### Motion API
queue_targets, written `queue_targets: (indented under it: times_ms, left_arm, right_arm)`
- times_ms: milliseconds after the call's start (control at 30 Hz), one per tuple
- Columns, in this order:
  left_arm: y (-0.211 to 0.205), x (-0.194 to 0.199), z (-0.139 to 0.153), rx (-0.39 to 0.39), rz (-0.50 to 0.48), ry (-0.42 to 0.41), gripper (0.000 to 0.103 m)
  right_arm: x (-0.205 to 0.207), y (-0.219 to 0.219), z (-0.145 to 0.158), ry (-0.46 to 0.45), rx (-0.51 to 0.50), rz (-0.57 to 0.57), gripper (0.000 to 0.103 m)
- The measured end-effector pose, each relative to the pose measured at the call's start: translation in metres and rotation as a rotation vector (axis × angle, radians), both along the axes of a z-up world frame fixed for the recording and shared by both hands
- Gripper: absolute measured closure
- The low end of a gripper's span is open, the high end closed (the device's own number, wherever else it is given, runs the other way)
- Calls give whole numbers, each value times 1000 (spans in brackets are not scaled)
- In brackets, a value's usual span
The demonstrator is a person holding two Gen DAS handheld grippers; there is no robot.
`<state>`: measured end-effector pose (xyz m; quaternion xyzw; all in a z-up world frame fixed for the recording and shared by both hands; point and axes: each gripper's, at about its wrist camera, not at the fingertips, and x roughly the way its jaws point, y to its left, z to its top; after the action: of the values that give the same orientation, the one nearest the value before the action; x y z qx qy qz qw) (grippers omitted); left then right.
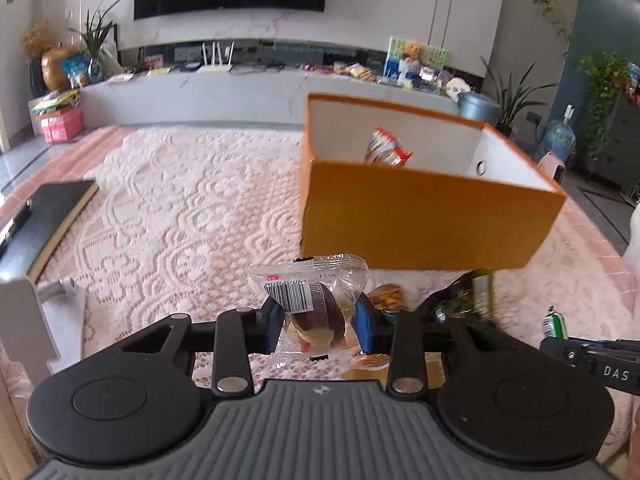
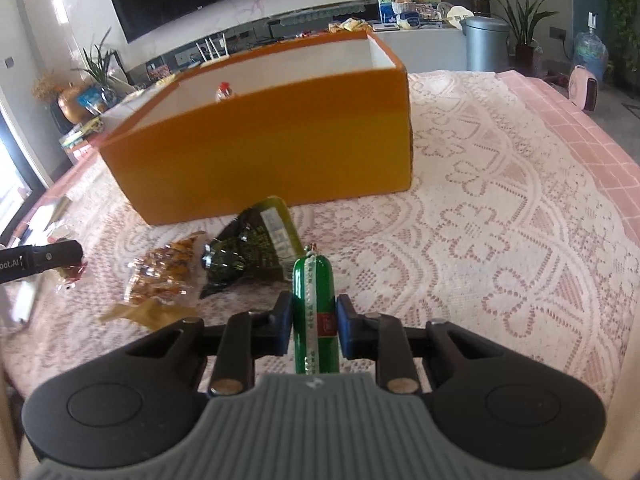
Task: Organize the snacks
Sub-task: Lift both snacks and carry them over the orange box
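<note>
Two-handed sorting of snacks into an open orange cardboard box with white inner walls (image 2: 256, 152), which is set on a bench covered by a pink lace cloth (image 2: 500, 240). In the left wrist view, the left gripper (image 1: 316, 320) is seen with its jaws closed to roughly the width of a clear-wrapped brown round cake with a barcode label (image 1: 312, 308); the packet is pinched across its middle, presumably so that the loose film ends are left free. It is held above the cloth, just short of the box's near wall. In the right wrist view, the right gripper (image 2: 314, 326) is seen with its jaws narrowed onto a green foil-wrapped sausage stick with a red label (image 2: 314, 300), gripped across its girth with its long axis pointing forward toward the box. One red-and-white wrapped snack (image 1: 386, 148) is already visible inside the box. On the cloth near the box's front wall lie a dark green crinkled packet (image 2: 248, 256) and a clear packet of orange-brown pieces (image 2: 164, 276), both ungripped. A black-covered book (image 1: 52, 216) is placed well apart, at the left. The step in hand is judged to be the carrying of both held items to the box; the task appears partly done.
</note>
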<state>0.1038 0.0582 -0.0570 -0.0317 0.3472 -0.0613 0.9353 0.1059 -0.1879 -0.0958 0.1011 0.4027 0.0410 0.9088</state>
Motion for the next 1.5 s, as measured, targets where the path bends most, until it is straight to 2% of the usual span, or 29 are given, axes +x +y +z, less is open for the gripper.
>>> queue_targets:
  times_ms: [267,433,667,867,1033,1200,1333,1500]
  left_arm:
    - [-22,-14,40,5,-56,-64,63]
    - [-33,-8,65,-17,-93,-75,63]
    - [-51,15,100,-38,-170,-102,63]
    - [-69,45,120,-14,-217,-112,63]
    - [-88,71,124,56,-255,-142,63]
    - [-104,100,124,56,-305,-132,63]
    - [-114,126,115,85,-302,-101,63]
    - [-121,152,89,93,-332,-49,63]
  right_arm:
    - [-19,-8,39,-78,63,18,83]
    - [-20,-16,72,-142,71,28,83]
    - [1,-21,119,-215,50,74,83]
    - [34,-22,150,-220,46,111,83]
    - [68,-22,171,-238,16,135,83]
    - [110,-22,184,-258,-19,152,83]
    - [146,-22,180,-239,-32,163,83]
    - [186,-27,158,-195,-68,175,83]
